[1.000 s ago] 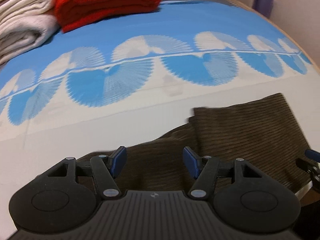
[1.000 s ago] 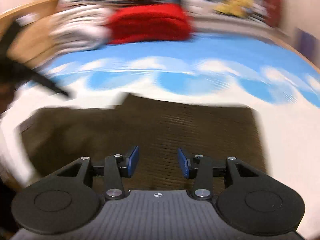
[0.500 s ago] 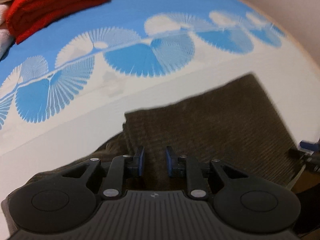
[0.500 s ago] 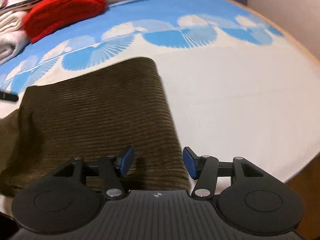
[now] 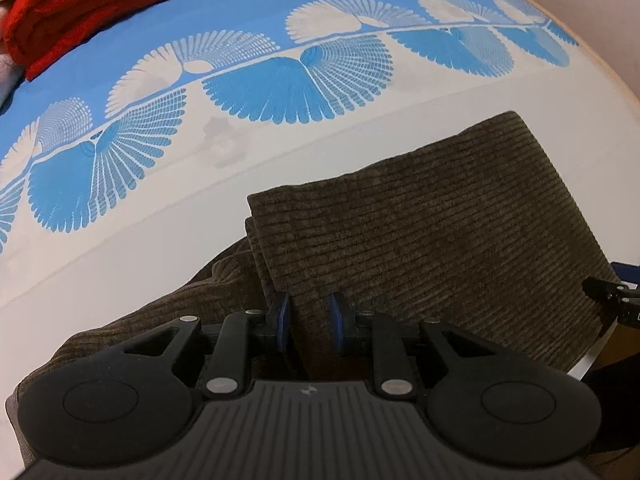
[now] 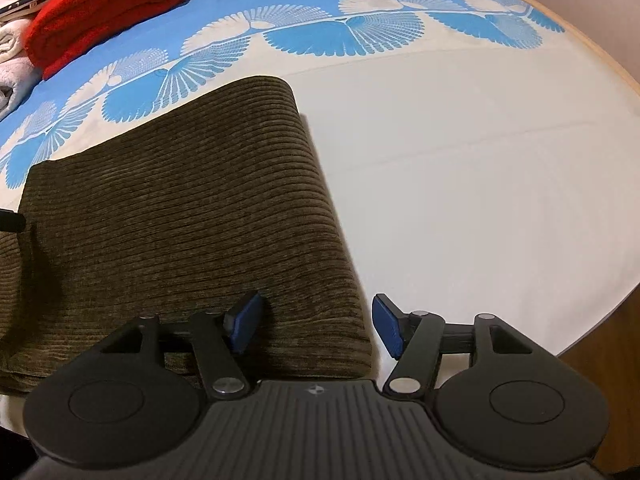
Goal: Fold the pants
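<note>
A: What did the surface look like?

B: A bedspread [image 6: 460, 168] covered it, white in the lower part of both views, blue along the top, with a band of blue and white fan shapes between. A wooden edge curved down the right side, with a pale wall behind it.

A: And the pants?

B: The brown corduroy pants [image 6: 192, 216] lay folded on the white part, left of centre in the right wrist view, lower right in the left wrist view.

A: The grippers?

B: The left gripper [image 5: 308, 322] had its blue pads nearly together, pinching a ridge of the corduroy. The right gripper [image 6: 316, 326] was opening, its pads straddling the near right corner of the pants without pressing on it.

A: Anything else?

B: A folded red blanket [image 6: 104, 8] sat at upper left, beside pale folded towels [image 6: 12, 64].
</note>
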Tool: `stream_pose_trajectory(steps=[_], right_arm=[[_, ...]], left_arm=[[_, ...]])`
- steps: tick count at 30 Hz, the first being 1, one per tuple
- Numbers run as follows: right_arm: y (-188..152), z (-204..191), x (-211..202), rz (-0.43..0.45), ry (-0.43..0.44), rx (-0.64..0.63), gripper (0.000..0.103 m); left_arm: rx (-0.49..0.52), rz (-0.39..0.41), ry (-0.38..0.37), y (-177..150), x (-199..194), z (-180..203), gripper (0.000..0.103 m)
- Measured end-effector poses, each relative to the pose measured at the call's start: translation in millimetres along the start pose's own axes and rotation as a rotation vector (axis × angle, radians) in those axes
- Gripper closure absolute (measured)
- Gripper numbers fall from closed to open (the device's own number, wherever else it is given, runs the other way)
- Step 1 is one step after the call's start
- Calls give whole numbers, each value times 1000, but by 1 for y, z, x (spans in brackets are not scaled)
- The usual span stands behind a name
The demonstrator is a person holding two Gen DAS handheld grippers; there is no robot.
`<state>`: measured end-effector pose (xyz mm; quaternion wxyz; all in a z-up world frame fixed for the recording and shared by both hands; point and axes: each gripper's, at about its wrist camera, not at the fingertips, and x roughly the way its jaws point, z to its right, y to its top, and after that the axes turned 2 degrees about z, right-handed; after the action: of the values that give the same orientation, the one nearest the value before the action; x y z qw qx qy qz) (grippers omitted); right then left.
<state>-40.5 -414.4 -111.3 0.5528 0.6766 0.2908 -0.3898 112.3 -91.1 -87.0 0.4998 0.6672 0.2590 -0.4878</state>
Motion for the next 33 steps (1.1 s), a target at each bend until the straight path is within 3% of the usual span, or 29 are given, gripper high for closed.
stream_pose_trajectory(steps=[4, 8, 11, 17, 21, 23, 26, 29, 31, 33], right_arm=[[-1, 1, 0, 2, -2, -3, 39], [-2, 1, 1, 3, -4, -2, 38], [-3, 0, 1, 3, -8, -3, 38], [-3, -3, 3, 2, -14, -3, 38], [-3, -6, 4, -2, -14, -2, 38], [-3, -7, 5, -4, -13, -5, 38], [-3, -8, 6, -4, -15, -13, 38], [-4, -8, 6, -2, -12, -12, 39], [-4, -7, 5, 6, -15, -9, 49], [-3, -6, 2, 20, -30, -6, 65]], left_arm=[[2, 0, -5, -1, -2, 0, 79], [31, 1, -60, -3, -8, 4, 79], [134, -47, -144, -12, -8, 19, 78], [440, -114, -281, -50, -14, 59, 78], [533, -140, -230, -66, -8, 66, 77], [496, -123, -226, -61, -10, 59, 77], [351, -61, -209, -44, -15, 38, 77], [287, -104, -158, -40, -4, 26, 77], [359, -177, -63, -51, 12, 31, 77], [375, -158, -53, -50, 10, 34, 77]])
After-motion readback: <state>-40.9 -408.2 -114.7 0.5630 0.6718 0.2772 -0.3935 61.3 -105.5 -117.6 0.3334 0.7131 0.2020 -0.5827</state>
